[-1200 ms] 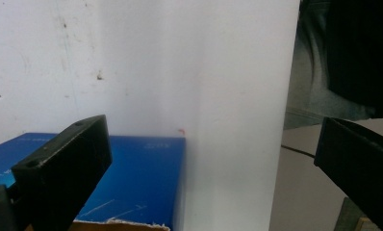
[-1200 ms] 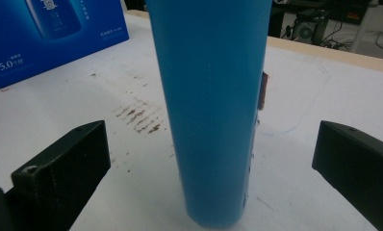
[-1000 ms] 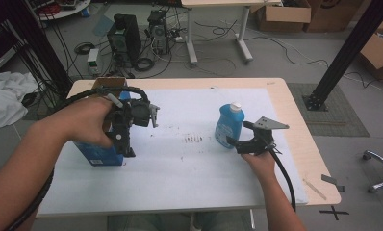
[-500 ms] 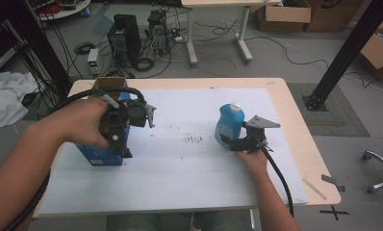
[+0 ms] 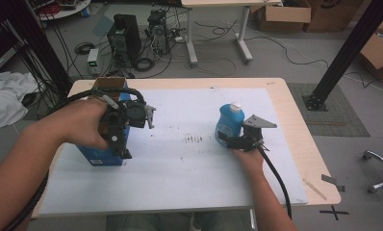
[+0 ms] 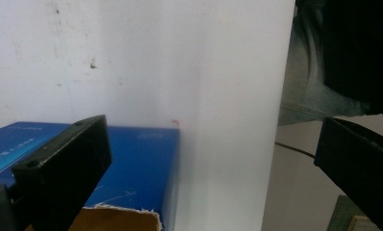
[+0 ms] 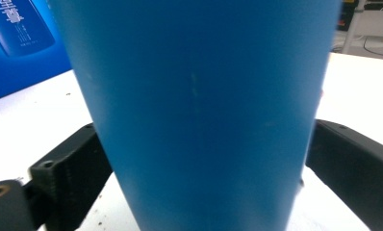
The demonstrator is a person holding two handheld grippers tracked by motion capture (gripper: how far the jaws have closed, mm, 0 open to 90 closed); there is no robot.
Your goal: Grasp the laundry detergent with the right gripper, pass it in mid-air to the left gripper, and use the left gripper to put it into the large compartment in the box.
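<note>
I judge the job barely begun: my right gripper (image 5: 228,141) has its jaws around the upright blue plastic bottle with white cap (image 5: 228,121) mid-table, while my left gripper (image 5: 120,144) hangs spread over the open-topped blue cardboard box (image 5: 103,158), gripping nothing.

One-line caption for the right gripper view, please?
Right claw with its jaws on either side of an upright blue bottle on the white tabletop.
</note>
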